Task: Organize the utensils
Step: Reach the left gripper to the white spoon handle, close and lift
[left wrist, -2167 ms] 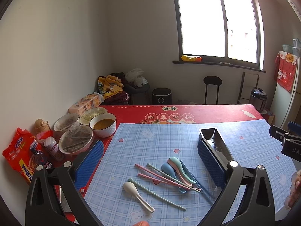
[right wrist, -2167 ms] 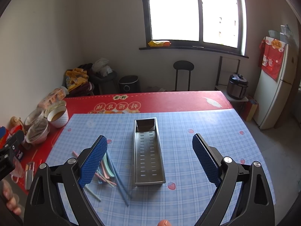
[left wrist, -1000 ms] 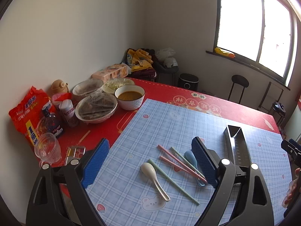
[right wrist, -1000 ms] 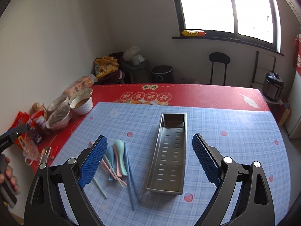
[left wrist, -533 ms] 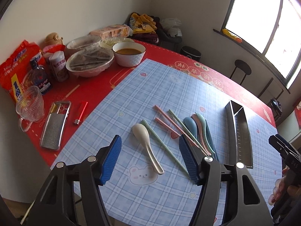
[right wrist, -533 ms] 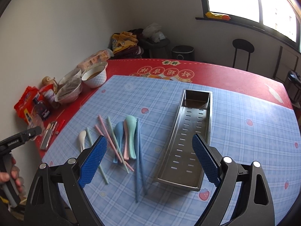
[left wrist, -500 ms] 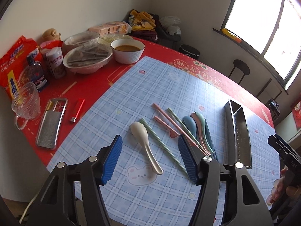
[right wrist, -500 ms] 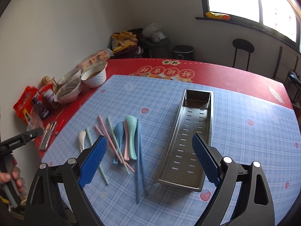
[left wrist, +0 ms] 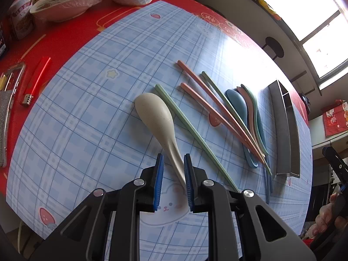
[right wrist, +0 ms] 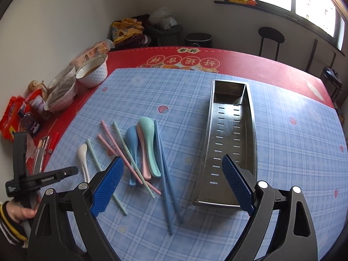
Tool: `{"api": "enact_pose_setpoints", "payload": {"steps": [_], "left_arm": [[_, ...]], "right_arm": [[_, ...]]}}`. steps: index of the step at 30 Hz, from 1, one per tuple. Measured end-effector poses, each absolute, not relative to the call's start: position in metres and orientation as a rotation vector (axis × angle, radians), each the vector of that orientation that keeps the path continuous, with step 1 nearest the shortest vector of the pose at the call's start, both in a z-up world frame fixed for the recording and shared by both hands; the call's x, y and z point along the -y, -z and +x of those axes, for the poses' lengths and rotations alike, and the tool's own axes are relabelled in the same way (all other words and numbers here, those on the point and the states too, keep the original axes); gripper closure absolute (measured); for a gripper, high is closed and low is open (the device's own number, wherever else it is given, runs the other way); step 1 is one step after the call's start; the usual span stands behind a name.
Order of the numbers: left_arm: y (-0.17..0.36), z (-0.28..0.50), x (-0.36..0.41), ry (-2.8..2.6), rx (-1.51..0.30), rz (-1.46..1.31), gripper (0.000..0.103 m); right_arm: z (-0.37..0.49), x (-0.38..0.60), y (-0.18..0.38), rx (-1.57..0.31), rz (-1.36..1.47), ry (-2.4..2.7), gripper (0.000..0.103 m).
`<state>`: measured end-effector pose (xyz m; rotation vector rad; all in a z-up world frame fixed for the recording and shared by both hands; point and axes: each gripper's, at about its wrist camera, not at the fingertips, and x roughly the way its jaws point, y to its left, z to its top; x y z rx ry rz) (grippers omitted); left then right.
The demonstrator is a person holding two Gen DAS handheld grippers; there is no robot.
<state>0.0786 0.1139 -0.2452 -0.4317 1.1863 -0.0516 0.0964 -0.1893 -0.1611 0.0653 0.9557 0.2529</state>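
A cream spoon (left wrist: 155, 117) lies on the blue checked mat; its handle runs between the blue pads of my left gripper (left wrist: 173, 159), which stand close on either side of it, almost shut. The spoon also shows in the right wrist view (right wrist: 83, 154). Beside it lie green chopsticks (left wrist: 195, 134), pink chopsticks (left wrist: 217, 108), and blue, pink and green spoons (right wrist: 143, 143) with blue chopsticks (right wrist: 164, 169). A steel perforated tray (right wrist: 230, 139) stands to the right, holding nothing. My right gripper (right wrist: 171, 184) is open and empty above the mat's near edge.
On the red tablecloth at the left stand bowls (right wrist: 92, 70), a covered dish (right wrist: 62, 91), snack packets (right wrist: 13, 117), a red lighter (left wrist: 35, 80) and a metal grater (left wrist: 6, 117). A stool (right wrist: 269, 40) and a window are behind the table.
My left gripper has dropped low to the mat and narrowed around the cream spoon's handle. My right gripper has moved little and stays open.
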Motion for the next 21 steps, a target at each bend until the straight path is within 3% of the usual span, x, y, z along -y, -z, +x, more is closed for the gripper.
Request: {"api": "enact_pose_setpoints", "payload": {"steps": [21], "left_arm": [[0.257, 0.094, -0.099, 0.012, -1.163, -0.285, 0.082]], "right_arm": [[0.099, 0.2, 0.169, -0.971, 0.105, -0.222, 0.015]]}}
